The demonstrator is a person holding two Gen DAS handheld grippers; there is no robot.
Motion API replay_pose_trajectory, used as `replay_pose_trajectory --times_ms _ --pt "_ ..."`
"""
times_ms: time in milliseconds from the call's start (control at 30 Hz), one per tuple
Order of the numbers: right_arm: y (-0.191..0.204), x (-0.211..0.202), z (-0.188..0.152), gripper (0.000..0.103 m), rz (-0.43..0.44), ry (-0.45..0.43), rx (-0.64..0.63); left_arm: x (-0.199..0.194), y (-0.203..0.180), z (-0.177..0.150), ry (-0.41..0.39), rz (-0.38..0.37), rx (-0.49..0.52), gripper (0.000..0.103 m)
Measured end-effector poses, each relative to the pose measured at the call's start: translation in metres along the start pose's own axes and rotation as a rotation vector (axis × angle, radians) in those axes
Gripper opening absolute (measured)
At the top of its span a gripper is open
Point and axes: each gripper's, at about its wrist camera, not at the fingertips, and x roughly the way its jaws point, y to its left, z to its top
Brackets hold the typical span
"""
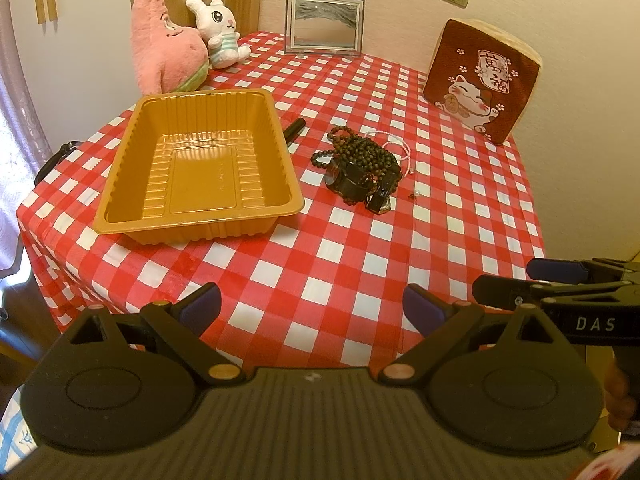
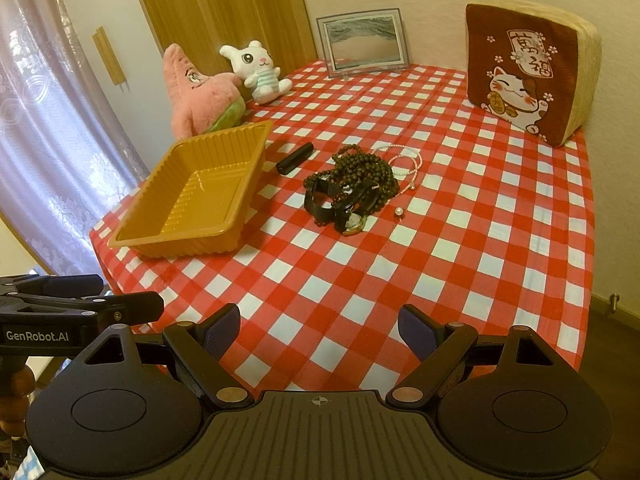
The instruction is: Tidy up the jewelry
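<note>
An empty orange plastic tray (image 1: 132,168) (image 2: 224,148) sits on the left of the checked table. To its right lies a heap of jewelry: dark wooden bead strands (image 1: 368,152) (image 2: 364,170), a black-strapped watch (image 1: 380,200) (image 2: 352,222), a thin pink-white bead necklace (image 1: 396,148) (image 2: 404,160) and a loose pearl (image 2: 399,211). A small black tube (image 1: 294,128) (image 2: 294,159) lies between tray and heap. My left gripper (image 1: 312,308) and right gripper (image 2: 320,330) both hover open at the table's near edge, holding nothing, well short of the jewelry.
At the back stand a pink star plush (image 1: 164,48), a white rabbit plush (image 1: 220,32), a framed picture (image 1: 324,24) and a brown lucky-cat cushion (image 1: 480,76). The red-white cloth (image 1: 340,264) drops off at the front and left edges. A curtain (image 2: 48,140) hangs left.
</note>
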Motion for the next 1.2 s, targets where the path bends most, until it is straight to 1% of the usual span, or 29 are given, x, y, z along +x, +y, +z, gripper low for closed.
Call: replay_pose_trajectory --times_ms 533,800,867,1200 --pt "-0.0005 0.0015 0.0006 0.086 0.0 0.0 0.0 0.0001 0.0 0.0 0.0 0.0 0.0 0.097" --pt "-0.0011 -0.005 -0.0044 0.086 0.0 -0.001 0.0 0.0001 0.0 0.0 0.0 0.0 0.0 0.097" --pt "-0.0003 0.0015 0.0016 0.086 0.001 -0.001 0.0 0.0 -0.0001 0.0 0.0 0.0 0.0 0.097" --pt "-0.0021 0.0025 0.0028 0.086 0.001 -0.002 0.0 0.0 0.0 -0.0001 0.0 0.0 0.001 0.097"
